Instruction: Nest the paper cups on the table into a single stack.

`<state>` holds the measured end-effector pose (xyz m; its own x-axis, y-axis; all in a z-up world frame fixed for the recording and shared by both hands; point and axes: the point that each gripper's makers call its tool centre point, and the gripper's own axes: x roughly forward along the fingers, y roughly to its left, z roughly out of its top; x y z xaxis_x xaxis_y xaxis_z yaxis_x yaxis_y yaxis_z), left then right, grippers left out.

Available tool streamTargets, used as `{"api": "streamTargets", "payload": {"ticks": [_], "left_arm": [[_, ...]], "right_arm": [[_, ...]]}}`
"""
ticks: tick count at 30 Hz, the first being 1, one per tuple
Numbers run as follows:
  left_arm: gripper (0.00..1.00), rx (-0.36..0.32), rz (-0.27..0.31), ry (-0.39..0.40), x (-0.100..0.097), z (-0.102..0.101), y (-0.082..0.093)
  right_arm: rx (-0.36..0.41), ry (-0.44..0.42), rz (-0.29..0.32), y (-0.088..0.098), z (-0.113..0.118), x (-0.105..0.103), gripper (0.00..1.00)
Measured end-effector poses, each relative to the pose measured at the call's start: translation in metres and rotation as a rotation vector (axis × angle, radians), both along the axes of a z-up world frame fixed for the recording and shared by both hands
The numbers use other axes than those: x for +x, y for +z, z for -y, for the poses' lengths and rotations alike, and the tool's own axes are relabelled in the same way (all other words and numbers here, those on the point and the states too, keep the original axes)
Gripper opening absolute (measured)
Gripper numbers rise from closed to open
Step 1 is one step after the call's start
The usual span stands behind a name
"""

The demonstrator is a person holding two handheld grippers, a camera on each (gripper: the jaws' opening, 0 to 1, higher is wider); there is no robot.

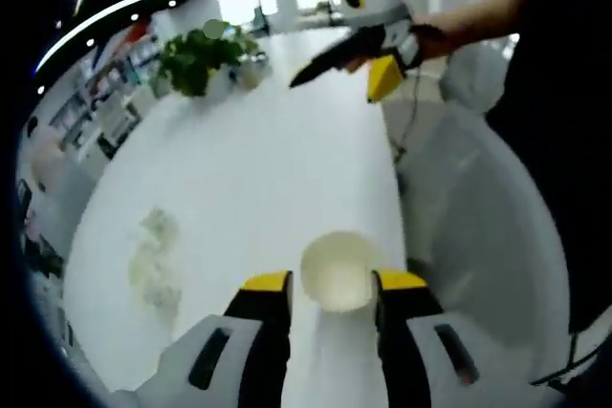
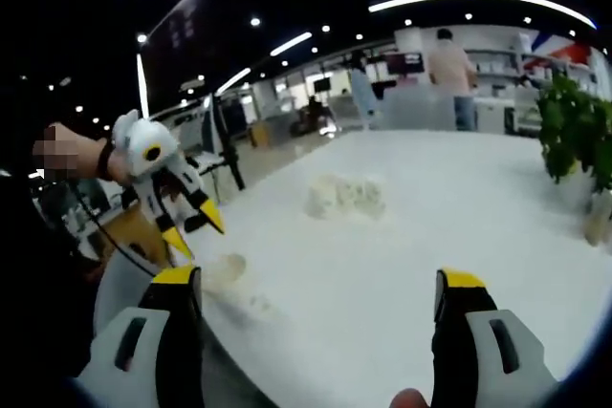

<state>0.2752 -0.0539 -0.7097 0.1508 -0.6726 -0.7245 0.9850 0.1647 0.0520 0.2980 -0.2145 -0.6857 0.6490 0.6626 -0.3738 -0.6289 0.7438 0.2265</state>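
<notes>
A white paper cup sits between my left gripper's yellow-tipped jaws, mouth facing away. Its white body runs back between the jaws like a nested stack, and the jaws are shut on its sides. It hangs over the white table near the right edge. My right gripper, held in a hand, hovers over the far end of the table. In the right gripper view my right gripper stands wide open with nothing between its jaws. The left gripper is there at the left, above a blurred pale shape on the table.
A crumpled clear wrapper lies on the table. A potted plant stands at one end. White chairs line the table's side. People stand in the background.
</notes>
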Motion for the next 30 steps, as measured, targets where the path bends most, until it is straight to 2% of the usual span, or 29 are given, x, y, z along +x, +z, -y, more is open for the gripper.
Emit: {"api": "streamTargets", "payload": {"ticks": [2, 6, 13, 17, 25, 28, 30], "left_arm": [[0.37, -0.043, -0.014, 0.072, 0.008, -0.004, 0.004], [0.44, -0.127, 0.0, 0.168, 0.02, -0.011, 0.014], [0.55, -0.201, 0.007, 0.275, 0.033, -0.027, 0.02], [0.63, -0.268, 0.016, 0.363, 0.044, -0.036, 0.028], [0.75, -0.307, 0.022, 0.457, 0.05, -0.056, 0.029], [0.86, -0.32, 0.02, 0.471, 0.048, -0.059, 0.028], [0.89, -0.318, 0.02, 0.486, 0.048, -0.064, 0.025]], "right_arm": [[-0.004, 0.005, -0.001, 0.0, -0.001, 0.0, 1.0], [-0.012, 0.013, -0.001, 0.0, -0.003, 0.002, 1.0], [-0.019, 0.018, -0.001, 0.002, -0.005, 0.003, 1.0], [-0.025, 0.022, -0.002, 0.002, -0.007, 0.003, 1.0], [-0.034, 0.029, -0.001, 0.003, -0.01, 0.003, 1.0], [-0.038, 0.033, -0.001, 0.003, -0.011, 0.003, 1.0], [-0.038, 0.034, -0.003, 0.002, -0.012, 0.003, 1.0]]}}
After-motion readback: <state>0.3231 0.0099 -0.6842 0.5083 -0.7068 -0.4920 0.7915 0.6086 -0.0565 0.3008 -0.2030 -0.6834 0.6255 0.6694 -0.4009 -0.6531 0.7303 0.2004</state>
